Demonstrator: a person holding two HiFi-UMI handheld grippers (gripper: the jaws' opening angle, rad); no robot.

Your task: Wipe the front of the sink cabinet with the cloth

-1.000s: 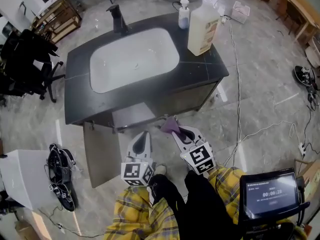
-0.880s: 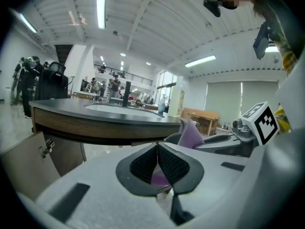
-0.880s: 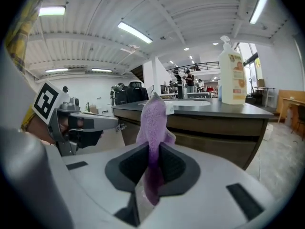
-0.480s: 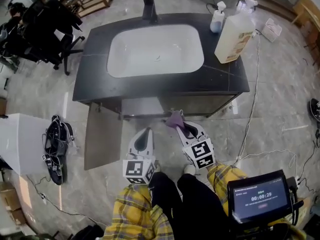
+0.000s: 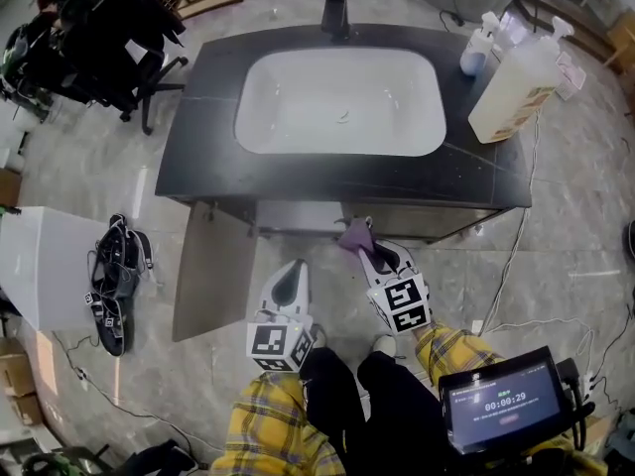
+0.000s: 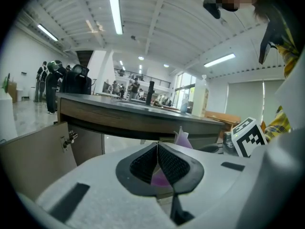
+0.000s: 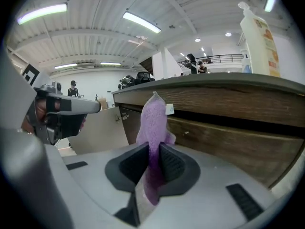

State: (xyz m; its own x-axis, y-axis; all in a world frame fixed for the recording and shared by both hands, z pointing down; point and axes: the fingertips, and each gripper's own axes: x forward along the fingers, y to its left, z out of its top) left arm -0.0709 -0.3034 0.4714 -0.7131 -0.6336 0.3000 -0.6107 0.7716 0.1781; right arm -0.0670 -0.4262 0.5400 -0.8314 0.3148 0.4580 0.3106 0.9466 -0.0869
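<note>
The purple fleecy cloth [image 7: 153, 123] stands upright between the jaws of the right gripper [image 7: 153, 163], which are closed tight on its lower part, the upper end rising free above the pads. In the head view the cloth [image 5: 354, 236] lies at the front of the dark-topped, brown wood-fronted sink cabinet [image 5: 427, 221], just under the counter edge and right of the cabinet's centre; whether it touches the front panel cannot be told. The left gripper [image 6: 157, 163] has its jaws brought together at the tips and holds nothing. It sits before the cabinet front, left of the right gripper [image 5: 365, 253] and further back from the panel, as the head view shows [image 5: 288, 278]. The cabinet's left-hand grey-brown door [image 5: 213, 271] stands open. Set into the cabinet top is a white rectangular basin [image 5: 337, 102], with a black faucet [image 5: 335, 8] at the cabinet's rear edge. On the cabinet's right rear corner stand a large cream plastic pump bottle [image 5: 516, 92] and a small pale blue pump bottle [image 5: 478, 46]. A black office chair [image 5: 109, 38] stands off the cabinet's left rear corner.
</note>
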